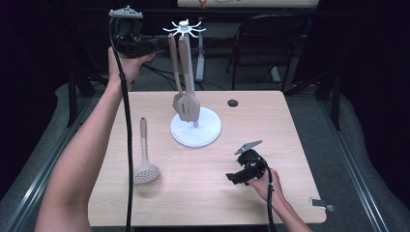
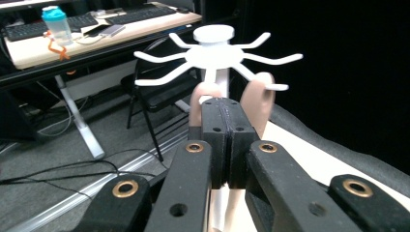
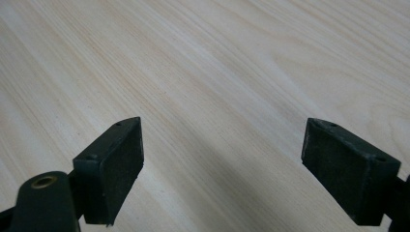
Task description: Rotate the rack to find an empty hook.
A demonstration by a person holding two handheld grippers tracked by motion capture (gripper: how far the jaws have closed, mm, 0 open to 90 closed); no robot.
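The left hand-held gripper [image 1: 153, 48] is raised high at the far left of the surface [image 1: 290, 145], beside the top of the white utensil stand [image 1: 196, 126]. In the left gripper view its jaws are seen pressed together, with the loop end of a beige handle just behind their tips; whether a thin part of that handle is pinched between them cannot be told. Two utensils are hung from the stand's hooks [image 2: 212, 55]: a slotted turner [image 1: 189, 82] and a second spatula [image 1: 176, 79] just beside it, both with their long axes nearly upright and their heads low, near the round base. The handle tops lie directly ahead of the left gripper, just under the ring of hooks, so the coming move is judged to turn on how a handle loop is lifted off or settled over its hook prong.

A skimmer [image 1: 144, 154] is laid flat on the surface at the left, its long axis running away from the person and its perforated head nearer the front edge, well apart from the stand. It lies nearer the left arm. The right hand-held gripper [image 1: 231, 178] is rested low at the right front of the surface, jaws spread wide over bare wood, nothing between them. The neighbouring hook prongs and the second hung utensil stand closest in the way
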